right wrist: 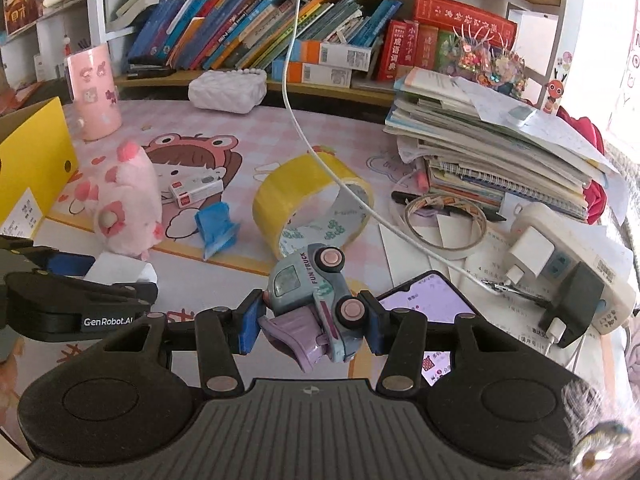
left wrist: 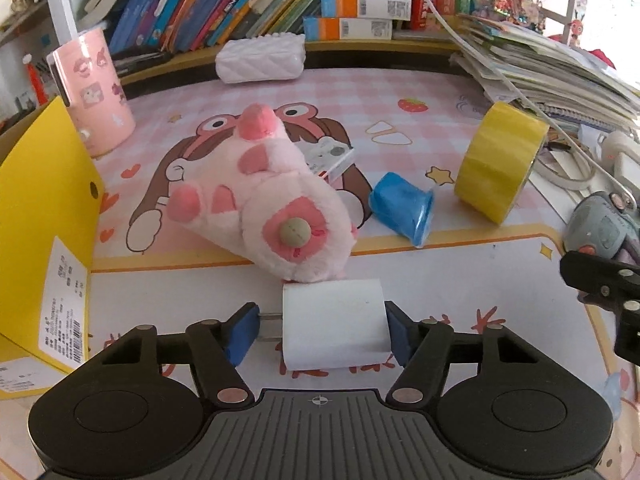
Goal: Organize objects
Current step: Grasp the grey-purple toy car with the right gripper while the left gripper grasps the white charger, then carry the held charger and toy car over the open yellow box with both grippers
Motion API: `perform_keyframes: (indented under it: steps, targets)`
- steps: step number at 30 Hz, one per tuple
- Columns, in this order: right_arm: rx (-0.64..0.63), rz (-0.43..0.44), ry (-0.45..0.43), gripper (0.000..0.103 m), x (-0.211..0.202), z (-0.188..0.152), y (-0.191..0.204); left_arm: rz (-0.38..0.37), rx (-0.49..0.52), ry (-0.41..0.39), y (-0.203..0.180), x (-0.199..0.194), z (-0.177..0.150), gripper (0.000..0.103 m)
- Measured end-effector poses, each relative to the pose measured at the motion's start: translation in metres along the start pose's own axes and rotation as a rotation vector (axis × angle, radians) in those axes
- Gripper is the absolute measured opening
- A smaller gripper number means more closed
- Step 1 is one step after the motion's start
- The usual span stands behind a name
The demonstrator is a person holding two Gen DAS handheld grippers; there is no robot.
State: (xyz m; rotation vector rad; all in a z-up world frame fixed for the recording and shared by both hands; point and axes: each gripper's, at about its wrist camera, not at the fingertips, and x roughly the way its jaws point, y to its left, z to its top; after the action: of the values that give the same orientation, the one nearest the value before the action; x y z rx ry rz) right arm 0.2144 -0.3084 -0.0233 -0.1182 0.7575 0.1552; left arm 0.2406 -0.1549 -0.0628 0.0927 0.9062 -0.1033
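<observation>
The white charger (left wrist: 334, 326) lies on the desk mat (left wrist: 460, 280) between the pads of the left gripper (left wrist: 320, 334): the right pad touches its side, while the left pad stands off its body at the prong tips, so no firm grip shows. A pink plush (left wrist: 276, 204) touches the charger at 12 o'clock, with a blue cup (left wrist: 402, 208) and yellow tape (left wrist: 500, 162) toward 1 and 2 o'clock. The right gripper (right wrist: 312, 320), half closed, clamps a toy truck (right wrist: 316, 292) clear of the mat.
</observation>
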Motion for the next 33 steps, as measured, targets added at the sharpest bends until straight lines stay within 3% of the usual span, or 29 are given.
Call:
perform_keyframes:
  steps: [12, 33]
  targets:
    - [-0.006, 0.034, 0.021, 0.047, 0.001, 0.000, 0.023, -0.073, -0.118, -0.059, 0.036, -0.044, -0.010, 0.066]
    - [-0.099, 0.081, 0.002, 0.047, -0.050, -0.018, 0.128, -0.043, -0.154, -0.131, 0.114, -0.121, -0.079, 0.066]
